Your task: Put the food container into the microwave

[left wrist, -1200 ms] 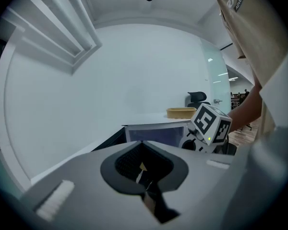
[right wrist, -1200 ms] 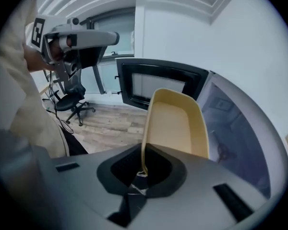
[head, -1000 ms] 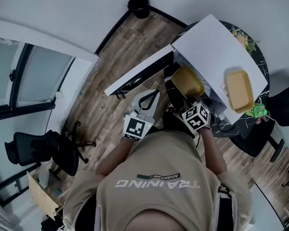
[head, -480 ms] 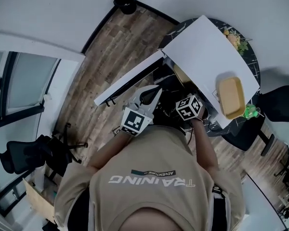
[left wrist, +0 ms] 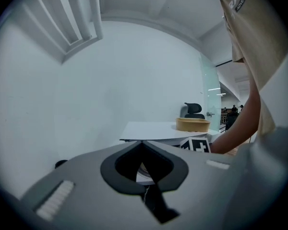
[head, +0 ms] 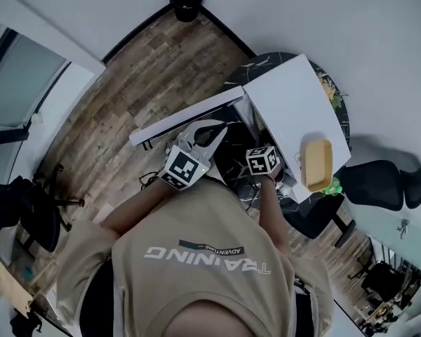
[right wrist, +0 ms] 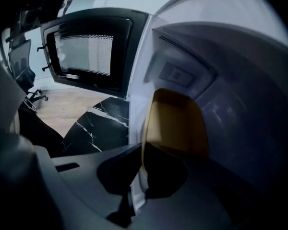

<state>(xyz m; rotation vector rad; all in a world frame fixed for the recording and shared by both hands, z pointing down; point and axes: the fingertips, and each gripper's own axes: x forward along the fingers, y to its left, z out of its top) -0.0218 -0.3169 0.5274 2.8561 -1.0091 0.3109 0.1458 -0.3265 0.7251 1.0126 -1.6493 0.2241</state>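
Gripping the near rim of the yellow food container (right wrist: 175, 121), the right gripper (right wrist: 140, 150) has its jaws clamped on that thin edge and is inside the mouth of the microwave (right wrist: 221, 80). The container lies straight ahead of those jaws, within the microwave's cavity, with its long axis running away from the gripper toward the back wall. Whether its base rests on the cavity floor cannot be told. The microwave door (right wrist: 86, 51) stands swung open to the cavity's left. The left gripper (left wrist: 142, 145) has its jaws pressed together on nothing and sits outside the microwave, by the open door. A second yellow container (head: 316, 163) rests on the microwave's top. Judgement: the release falls to the right gripper, and the left is better placed for the door.
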